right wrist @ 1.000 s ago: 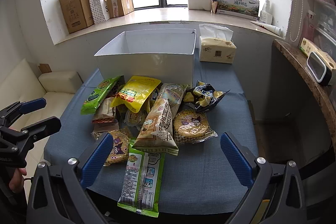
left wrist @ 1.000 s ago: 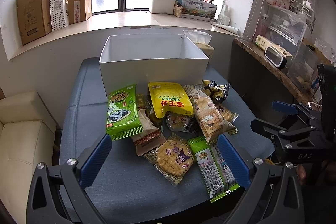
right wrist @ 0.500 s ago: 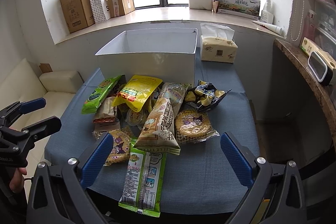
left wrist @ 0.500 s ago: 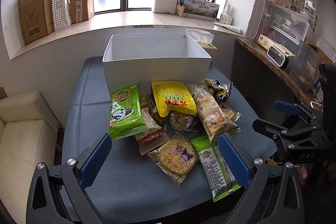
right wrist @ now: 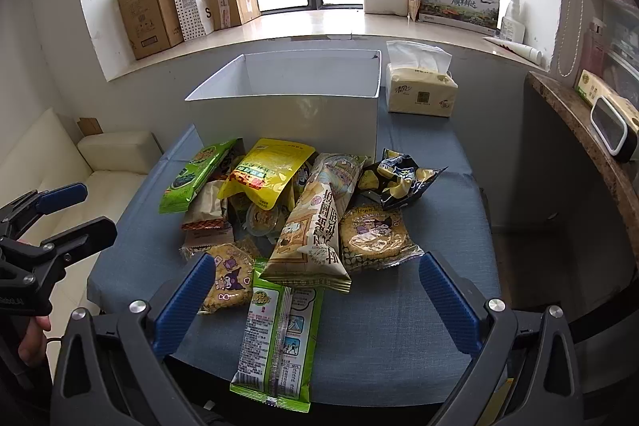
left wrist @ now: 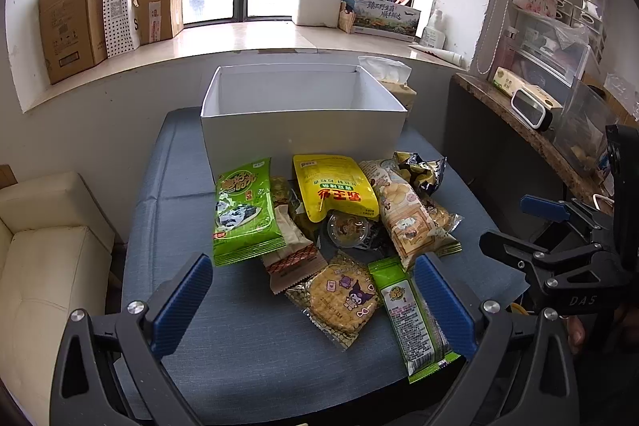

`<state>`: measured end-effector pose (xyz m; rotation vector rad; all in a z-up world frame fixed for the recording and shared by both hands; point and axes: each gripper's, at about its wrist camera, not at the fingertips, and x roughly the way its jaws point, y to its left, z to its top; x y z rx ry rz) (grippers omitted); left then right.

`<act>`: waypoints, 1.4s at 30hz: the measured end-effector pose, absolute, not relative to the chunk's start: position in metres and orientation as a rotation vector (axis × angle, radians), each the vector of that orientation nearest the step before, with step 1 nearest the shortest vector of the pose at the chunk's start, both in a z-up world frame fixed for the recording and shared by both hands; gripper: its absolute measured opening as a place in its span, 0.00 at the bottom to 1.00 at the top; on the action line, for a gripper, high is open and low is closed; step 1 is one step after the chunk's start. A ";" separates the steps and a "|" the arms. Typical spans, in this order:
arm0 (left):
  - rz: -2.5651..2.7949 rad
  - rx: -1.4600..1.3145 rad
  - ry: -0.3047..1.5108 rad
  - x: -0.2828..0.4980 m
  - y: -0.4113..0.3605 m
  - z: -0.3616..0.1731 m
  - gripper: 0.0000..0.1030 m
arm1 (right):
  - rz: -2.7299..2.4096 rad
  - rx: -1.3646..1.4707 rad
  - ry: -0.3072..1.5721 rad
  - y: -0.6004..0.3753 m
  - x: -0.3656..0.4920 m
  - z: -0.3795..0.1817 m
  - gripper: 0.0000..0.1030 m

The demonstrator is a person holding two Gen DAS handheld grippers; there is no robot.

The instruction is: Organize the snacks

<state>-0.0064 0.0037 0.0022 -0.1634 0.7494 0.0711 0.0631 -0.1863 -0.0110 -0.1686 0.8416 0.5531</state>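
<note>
A pile of snack packets lies on a blue-grey table (left wrist: 247, 342) in front of an open white box (left wrist: 301, 130), which looks empty. The pile has a green seaweed bag (left wrist: 243, 214), a yellow pouch (left wrist: 333, 186), a long beige biscuit pack (right wrist: 317, 222), round Kuromi crackers (left wrist: 343, 296) (right wrist: 373, 234), a dark crumpled bag (right wrist: 399, 176) and a long green packet (right wrist: 279, 330). My left gripper (left wrist: 311, 302) is open and empty above the pile's near edge. My right gripper (right wrist: 313, 300) is open and empty over the long green packet.
A tissue box (right wrist: 421, 88) stands right of the white box. A cream sofa (left wrist: 44, 258) is left of the table. A wooden shelf (left wrist: 531, 130) with a clock is on the right. Cardboard boxes (left wrist: 72, 18) line the windowsill.
Both grippers have moved slightly forward toward the pile; the snacks sit a little larger in view. Nothing has been taken hold of.
</note>
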 end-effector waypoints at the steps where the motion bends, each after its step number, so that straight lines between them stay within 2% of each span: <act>1: 0.070 -0.169 0.746 -0.006 0.004 0.002 1.00 | 0.553 -0.169 0.842 -0.186 0.063 -0.011 1.00; 12: 0.069 -0.176 0.753 -0.006 0.005 0.003 1.00 | 0.546 -0.144 0.840 -0.191 0.075 -0.017 1.00; 20: 0.086 -0.155 0.757 -0.006 0.008 0.001 1.00 | 0.416 -0.096 0.884 -0.207 0.155 -0.039 1.00; 27: 0.094 -0.166 0.783 -0.005 0.011 -0.006 1.00 | 0.369 0.096 1.043 -0.216 0.235 -0.086 1.00; 35: 0.117 -0.189 0.778 -0.004 0.021 -0.012 1.00 | 0.380 0.105 1.101 -0.196 0.264 -0.116 1.00; 37: 0.129 -0.189 0.783 -0.003 0.022 -0.014 1.00 | 0.399 0.127 1.116 -0.194 0.267 -0.122 0.86; 38: 0.139 -0.188 0.781 -0.004 0.023 -0.014 1.00 | 0.412 0.136 1.119 -0.193 0.269 -0.124 0.72; 42: 0.133 -0.218 0.786 -0.004 0.029 -0.016 1.00 | 0.424 0.125 1.105 -0.193 0.266 -0.125 0.69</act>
